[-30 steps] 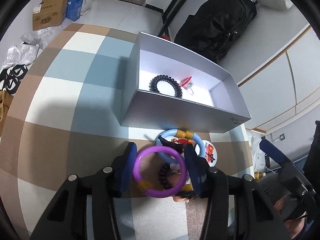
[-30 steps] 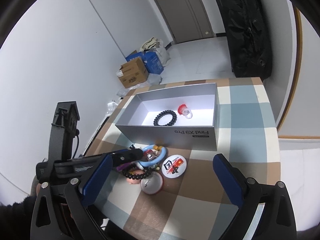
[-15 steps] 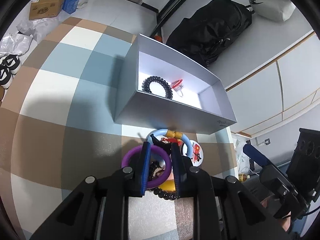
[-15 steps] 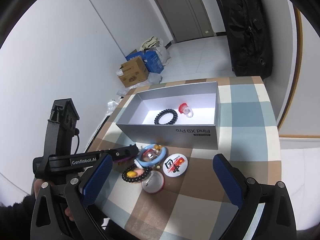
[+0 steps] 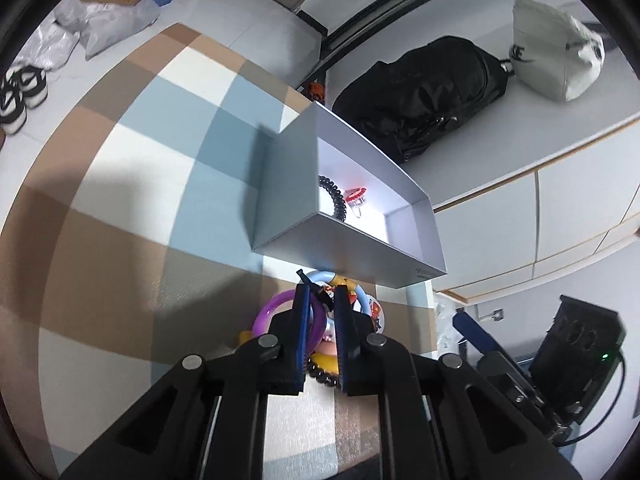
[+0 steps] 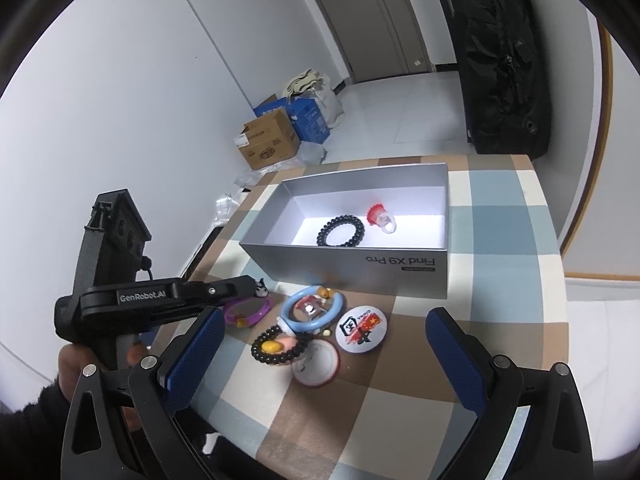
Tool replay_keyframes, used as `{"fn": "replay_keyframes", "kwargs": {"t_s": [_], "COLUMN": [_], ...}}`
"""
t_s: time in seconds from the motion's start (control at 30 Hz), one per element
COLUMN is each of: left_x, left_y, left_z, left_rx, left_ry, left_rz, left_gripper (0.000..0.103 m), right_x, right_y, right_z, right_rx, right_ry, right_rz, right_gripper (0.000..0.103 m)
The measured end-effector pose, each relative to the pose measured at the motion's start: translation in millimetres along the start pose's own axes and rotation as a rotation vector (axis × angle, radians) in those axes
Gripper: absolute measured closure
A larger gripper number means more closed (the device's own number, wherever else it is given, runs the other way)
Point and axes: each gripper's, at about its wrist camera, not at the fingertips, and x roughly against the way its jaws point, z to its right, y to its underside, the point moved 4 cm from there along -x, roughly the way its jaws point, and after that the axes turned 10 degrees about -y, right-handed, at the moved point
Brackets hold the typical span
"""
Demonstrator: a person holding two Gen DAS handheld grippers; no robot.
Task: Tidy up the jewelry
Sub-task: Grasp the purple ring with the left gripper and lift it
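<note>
The left gripper (image 5: 320,300) has its blue pads clamped on the near side of the purple bangle (image 5: 276,312), whose band passes between them; the jaws have just been closing onto it. From the right wrist view the bangle (image 6: 248,312) looks tilted, its held edge possibly raised a little off the checked tablecloth (image 6: 500,320), though the gripper's black body hides the contact.

At about 3 o'clock from the bangle lies a light blue ring (image 6: 312,308) with a small charm inside it. At 5 o'clock from that ring sits a black bead bracelet (image 6: 280,350) with a yellow bead, and just beside it a round red-rimmed case (image 6: 316,366). A white badge (image 6: 360,326) with red print lies at 3 o'clock from the blue ring.

The open silver box (image 6: 360,264) stands at 12 o'clock from this cluster, near but apart from it. Inside are a black beaded bracelet (image 6: 340,232) and, at its 2 o'clock, a red-topped ring (image 6: 380,218).

The right gripper (image 6: 320,344) hangs above the table's near edge with its fingers spread wide and nothing between them.
</note>
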Motion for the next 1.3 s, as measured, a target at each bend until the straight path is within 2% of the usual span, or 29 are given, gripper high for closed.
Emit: {"fn": "replay_keyframes", "kwargs": {"t_s": [0.23, 0.33, 0.43, 0.47, 0.53, 0.63, 0.67, 0.7, 0.8, 0.93, 1.07, 1.23, 1.3], "left_x": [11, 14, 13, 12, 10, 8, 8, 6, -3, -4, -2, 13, 16], "left_y": [-1, 1, 3, 4, 5, 6, 5, 7, 9, 2, -2, 1, 0], "left_z": [-20, -29, -35, -37, -39, -34, -32, -29, -22, -20, -24, -25, -22], "left_rx": [0.082, 0.120, 0.148, 0.159, 0.189, 0.180, 0.175, 0.163, 0.120, 0.089, 0.069, -0.021, -0.100], "left_ry": [0.035, 0.066, 0.053, 0.042, 0.066, 0.088, 0.089, 0.075, 0.030, -0.014, -0.089, -0.296, -0.439], "left_rz": [-0.002, -0.017, -0.038, -0.053, -0.069, -0.087, -0.088, -0.090, -0.097, -0.038, -0.025, 0.035, 0.083], "left_gripper": [0.096, 0.092, 0.073, 0.062, 0.059, 0.052, 0.043, 0.036, 0.036, 0.035, 0.037, 0.036, 0.036], "right_x": [-7, -11, -15, -16, -17, -18, -17, -17, -14, -6, 0, 5, 5], "right_y": [-1, 0, -1, -1, -1, -2, -2, -2, -3, -4, -5, -5, -5], "right_z": [-10, -15, -18, -19, -22, -25, -25, -25, -24, -17, -9, -11, -11], "right_rx": [0.021, 0.029, 0.034, 0.035, 0.035, 0.039, 0.039, 0.039, 0.034, 0.008, -0.024, -0.003, -0.003], "right_ry": [0.001, -0.004, -0.007, -0.008, -0.013, -0.015, -0.017, -0.017, -0.012, 0.003, 0.009, 0.019, 0.016], "right_rz": [-0.018, -0.028, -0.033, -0.034, -0.034, -0.033, -0.031, -0.030, -0.023, -0.002, 0.006, 0.012, 0.013], "right_gripper": [0.002, 0.002, 0.002, 0.002, 0.002, 0.002, 0.002, 0.002, 0.002, 0.002, 0.002, 0.002, 0.002]}}
